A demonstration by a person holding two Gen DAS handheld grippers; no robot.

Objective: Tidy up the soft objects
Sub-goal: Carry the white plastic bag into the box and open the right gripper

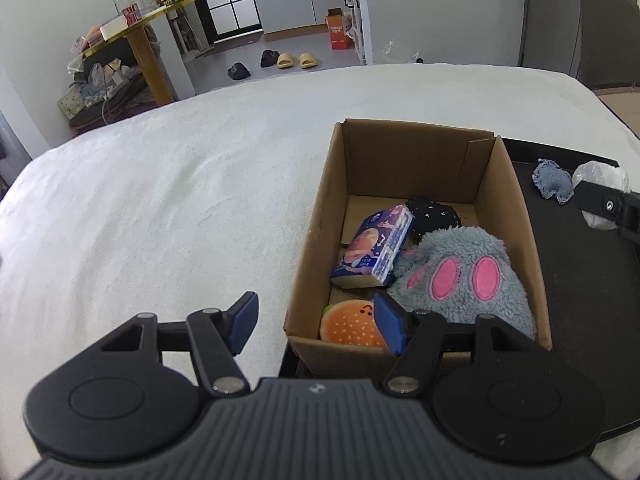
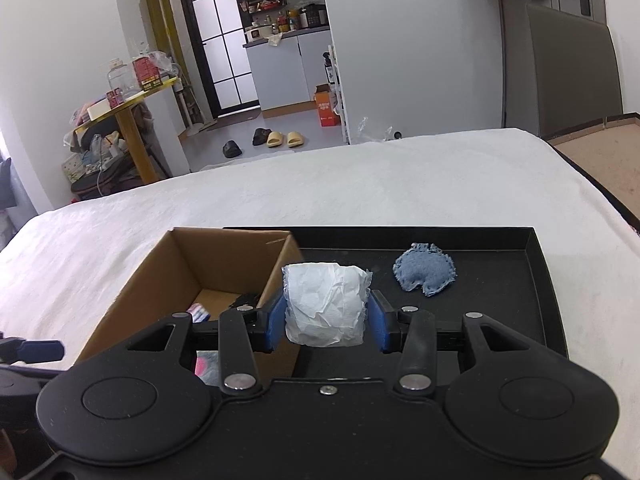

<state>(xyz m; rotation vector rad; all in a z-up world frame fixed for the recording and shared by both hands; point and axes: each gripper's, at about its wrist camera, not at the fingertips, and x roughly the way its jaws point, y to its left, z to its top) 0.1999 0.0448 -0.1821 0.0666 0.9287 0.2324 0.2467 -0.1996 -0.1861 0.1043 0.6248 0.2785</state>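
A cardboard box [image 1: 316,216] stands on the white bed at the left end of a black tray [image 2: 540,276]. In it lie a tissue pack [image 1: 374,248], a black pouch [image 1: 434,216], a grey plush with pink pads [image 1: 464,276] and an orange burger plush [image 1: 352,326]. My left gripper [image 1: 316,324] is open and empty over the box's near left corner. My right gripper [image 2: 326,320] is shut on a white wrapped tissue roll [image 2: 326,306] and holds it above the tray beside the box [image 2: 208,264]. A blue denim pouch [image 2: 424,274] lies on the tray, also in the left wrist view [image 1: 552,180].
The white bed cover [image 1: 160,200] spreads wide to the left and behind the box. A wooden headboard edge [image 2: 600,160] is at the right. Beyond the bed are a cluttered yellow side table [image 1: 140,40] and slippers on the floor [image 1: 296,60].
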